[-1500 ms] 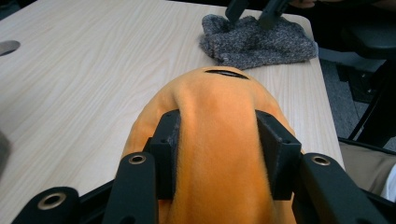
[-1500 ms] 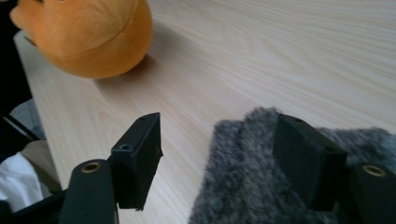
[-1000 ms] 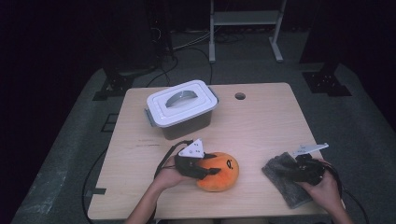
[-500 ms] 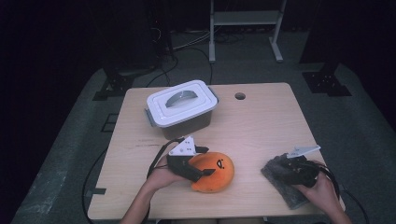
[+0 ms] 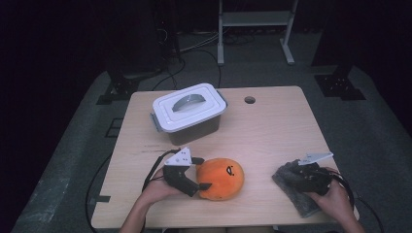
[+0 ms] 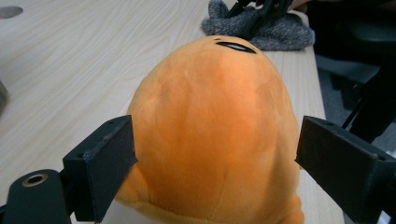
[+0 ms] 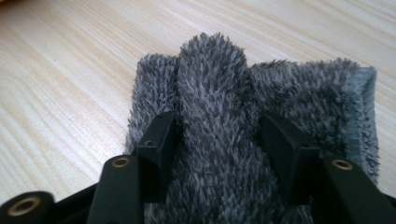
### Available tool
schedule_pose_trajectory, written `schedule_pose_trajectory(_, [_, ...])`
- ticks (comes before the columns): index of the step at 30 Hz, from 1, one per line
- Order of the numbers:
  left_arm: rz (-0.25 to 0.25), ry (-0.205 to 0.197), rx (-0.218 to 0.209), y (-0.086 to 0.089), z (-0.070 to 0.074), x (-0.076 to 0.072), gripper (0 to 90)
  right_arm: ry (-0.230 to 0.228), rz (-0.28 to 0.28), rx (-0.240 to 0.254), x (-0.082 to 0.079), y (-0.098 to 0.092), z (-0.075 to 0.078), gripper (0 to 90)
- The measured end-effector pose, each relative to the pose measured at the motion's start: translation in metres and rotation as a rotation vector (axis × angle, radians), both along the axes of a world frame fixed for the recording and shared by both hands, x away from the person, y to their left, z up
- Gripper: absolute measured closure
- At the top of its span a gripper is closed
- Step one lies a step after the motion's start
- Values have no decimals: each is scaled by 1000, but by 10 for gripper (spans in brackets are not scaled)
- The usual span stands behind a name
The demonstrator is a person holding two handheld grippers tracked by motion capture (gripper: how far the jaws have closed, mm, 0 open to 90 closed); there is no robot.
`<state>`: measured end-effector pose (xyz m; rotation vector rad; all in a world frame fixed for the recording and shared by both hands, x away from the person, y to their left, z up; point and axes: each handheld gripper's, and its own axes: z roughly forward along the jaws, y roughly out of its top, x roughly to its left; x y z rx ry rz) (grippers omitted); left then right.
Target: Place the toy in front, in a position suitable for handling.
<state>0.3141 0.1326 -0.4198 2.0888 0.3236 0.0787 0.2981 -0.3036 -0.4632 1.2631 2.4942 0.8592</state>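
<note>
An orange plush toy (image 5: 221, 177) with a small face lies on the wooden table (image 5: 272, 136) near its front edge. My left gripper (image 5: 199, 174) lies level at the toy's left side. In the left gripper view the plush toy (image 6: 215, 116) sits between the jaws of that gripper (image 6: 215, 154), which have just been opening and stand wide without squeezing it. At the front right a grey fuzzy cloth (image 5: 301, 206) lies flat. My right gripper (image 5: 296, 177) is down on it. Its jaws have just been closing, and the right gripper (image 7: 217, 135) pinches a raised fold of the cloth (image 7: 317, 88).
A lidded plastic box (image 5: 187, 109) with a white lid and handle stands at the back left of the table. A small round hole (image 5: 249, 100) is in the tabletop behind it to the right. Dark floor, cables and stand legs surround the table.
My left gripper has drawn back to the left off the plush toy and its jaws have spread. The right gripper has stayed on the cloth.
</note>
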Motion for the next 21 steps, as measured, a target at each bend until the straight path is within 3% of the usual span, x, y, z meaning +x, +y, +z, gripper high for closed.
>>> schedule_pose_trajectory(4, [-1,15,-3,2,-3,3,120,-25,-11,0,-2,-1,-1,513])
schedule_pose_trajectory(10, [7,26,-20,3,-8,5,294,-28,-18,-7,-2,-1,-1,581])
schedule_pose_trajectory(13, [7,9,-18,-2,-8,2,318,-27,-24,-12,-3,0,0,637])
schedule_pose_trajectory(16, [3,-21,-15,-10,-8,0,318,-8,-23,14,-3,-2,0,687])
schedule_pose_trajectory(21, [-1,-34,-18,-17,-8,-1,317,43,-14,58,2,-6,1,751])
